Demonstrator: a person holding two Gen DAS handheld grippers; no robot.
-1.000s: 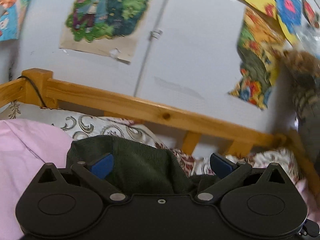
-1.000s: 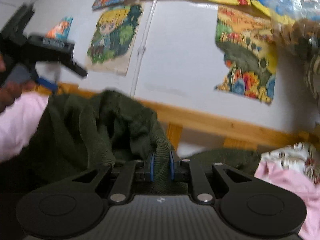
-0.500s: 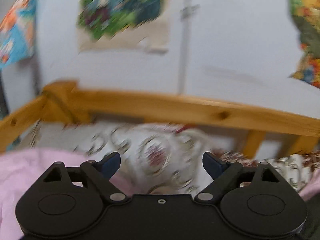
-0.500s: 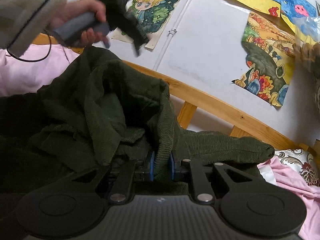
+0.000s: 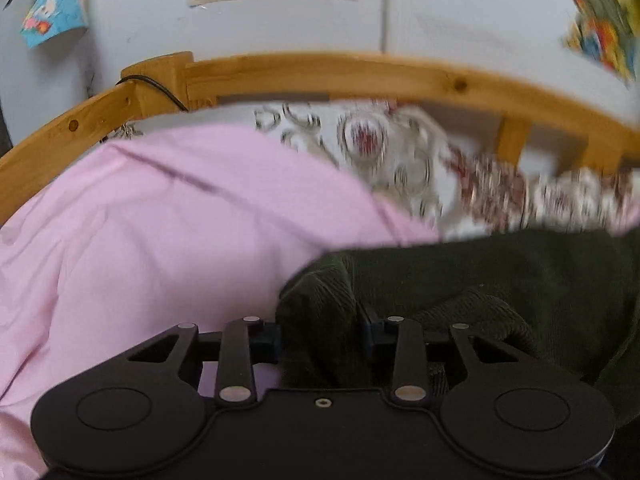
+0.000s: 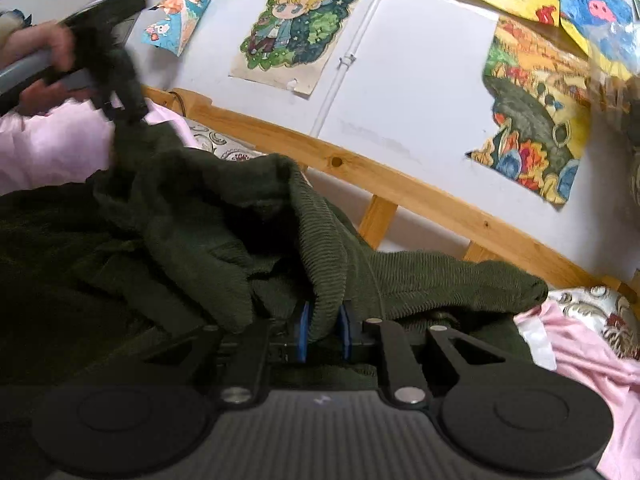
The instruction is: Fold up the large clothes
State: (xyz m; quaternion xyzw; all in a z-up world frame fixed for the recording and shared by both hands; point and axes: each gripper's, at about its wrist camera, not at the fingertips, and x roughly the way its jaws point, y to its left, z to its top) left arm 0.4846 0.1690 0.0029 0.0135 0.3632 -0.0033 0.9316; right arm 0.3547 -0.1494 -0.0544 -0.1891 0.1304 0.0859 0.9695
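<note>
Lying heaped on the pink bedsheet (image 5: 132, 240), well inside the wooden bed rail (image 6: 404, 184): a dark green ribbed sweater (image 6: 192, 216), bunched in thick folds and nowhere near flat.

Clamping a thick gather of that knit between the blue pads of the right gripper (image 6: 324, 330), tongs drawn close together on the fabric. Gripping another wad of the same sweater (image 5: 500, 276) in the left gripper (image 5: 320, 332), tongs closed onto the cloth from both sides; seen from the right wrist camera, the left gripper (image 6: 120, 92) lifting a corner of the garment up toward the far left end of the bed, blurred.

Handling, judging by the look: soft and floppy, fairly heavy for a garment, sagging and stretching under its own weight instead of holding any shape. Coarse ribbing giving good friction, so little risk of slipping out, but pulling hard likely distorting the knit. Nothing fragile.

Better holds probably at a hem, a cuff, or the shoulder seams, taking a single layer near an edge instead of a bulky wad, with both grips well apart to spread it flat near the middle of the bed before folding.
</note>
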